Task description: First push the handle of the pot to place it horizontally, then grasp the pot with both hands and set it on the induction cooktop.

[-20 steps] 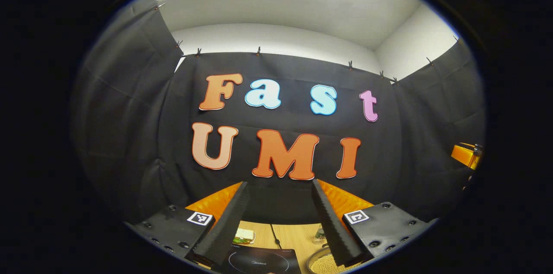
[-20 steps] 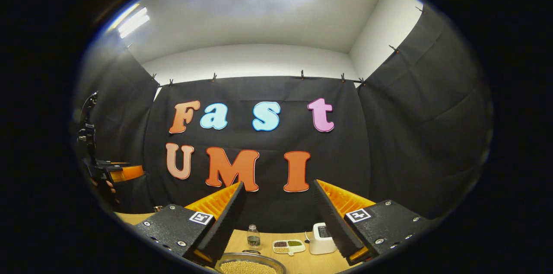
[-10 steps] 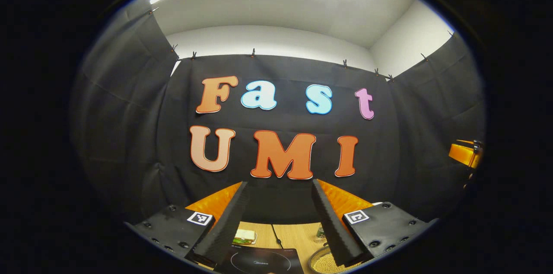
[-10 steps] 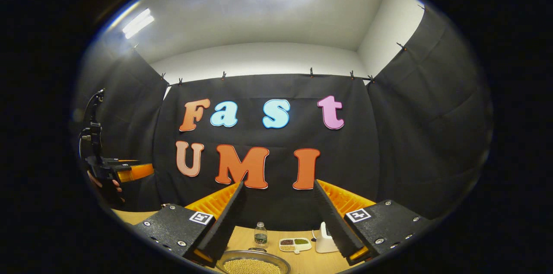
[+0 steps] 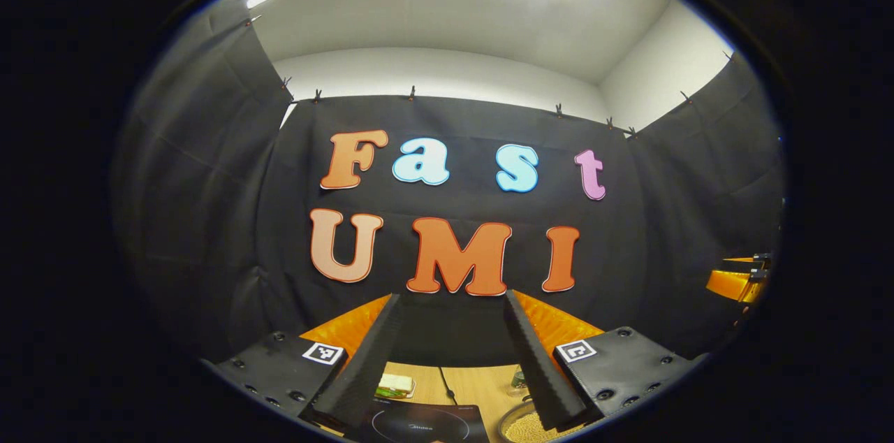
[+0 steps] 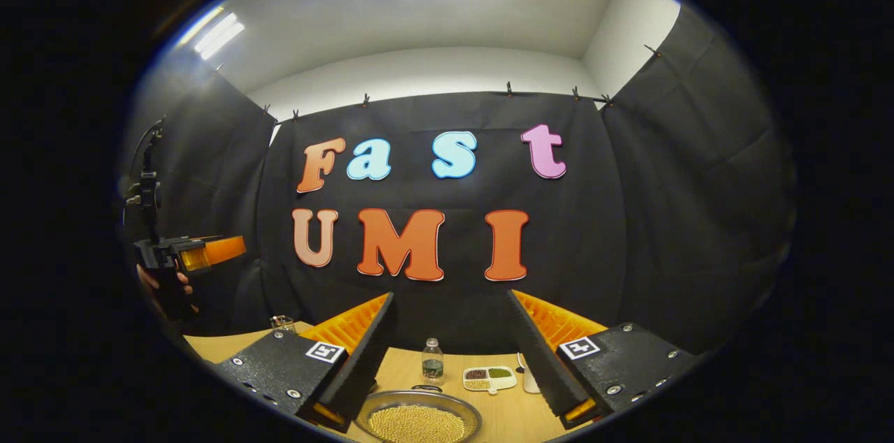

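1. The pot (image 6: 417, 420), filled with pale beans, sits on the bench (image 6: 503, 422) low between and just ahead of the right gripper (image 6: 450, 352), whose jaws stand apart and empty.
2. From the left gripper (image 5: 450, 352), jaws also apart and empty, the pot lies to the right of the induction cooktop (image 5: 419, 422); the cooktop is straight ahead.
3. The right gripper looks nearer the pot; its handle's axis is hard to tell.
4. Beyond the pot: one bottle (image 6: 433, 362), one divided dish (image 6: 490, 378).
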Demonstrator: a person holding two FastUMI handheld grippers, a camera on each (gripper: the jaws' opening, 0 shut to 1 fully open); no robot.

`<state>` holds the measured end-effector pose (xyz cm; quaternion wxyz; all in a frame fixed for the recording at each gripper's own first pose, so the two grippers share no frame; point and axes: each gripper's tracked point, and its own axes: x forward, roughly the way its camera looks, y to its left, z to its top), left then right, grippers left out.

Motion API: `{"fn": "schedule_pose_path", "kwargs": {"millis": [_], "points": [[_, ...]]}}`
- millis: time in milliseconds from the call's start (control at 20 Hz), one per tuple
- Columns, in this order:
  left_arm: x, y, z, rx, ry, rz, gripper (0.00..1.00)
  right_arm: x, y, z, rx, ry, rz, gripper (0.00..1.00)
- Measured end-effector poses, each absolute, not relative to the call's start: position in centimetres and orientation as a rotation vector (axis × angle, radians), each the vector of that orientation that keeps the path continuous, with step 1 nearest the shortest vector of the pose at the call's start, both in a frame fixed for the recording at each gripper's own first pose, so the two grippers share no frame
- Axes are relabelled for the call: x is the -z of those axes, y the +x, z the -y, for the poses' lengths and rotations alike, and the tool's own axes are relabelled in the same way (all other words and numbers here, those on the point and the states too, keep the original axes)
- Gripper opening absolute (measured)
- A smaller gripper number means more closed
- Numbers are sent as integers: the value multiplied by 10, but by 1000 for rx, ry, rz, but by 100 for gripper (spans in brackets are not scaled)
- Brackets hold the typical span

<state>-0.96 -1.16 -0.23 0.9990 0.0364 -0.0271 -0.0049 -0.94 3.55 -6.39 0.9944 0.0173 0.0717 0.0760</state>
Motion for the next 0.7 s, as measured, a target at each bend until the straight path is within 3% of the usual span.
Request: {"fn": "schedule_pose_path", "kwargs": {"millis": [150,350,500,700], "points": [[13,-5,9,6,77,32,97,90,-13,-43,-173,46,-200,96],[19,-1,0,-11,82,17,92,141,-17,-48,-193,19,-328,92],[21,0,-3,-17,90,18,92,166,-25,-63,-235,37,-401,76],[29,0,-6,-30,111,15,97,217,-39,-81,-276,77,-560,65]]}}
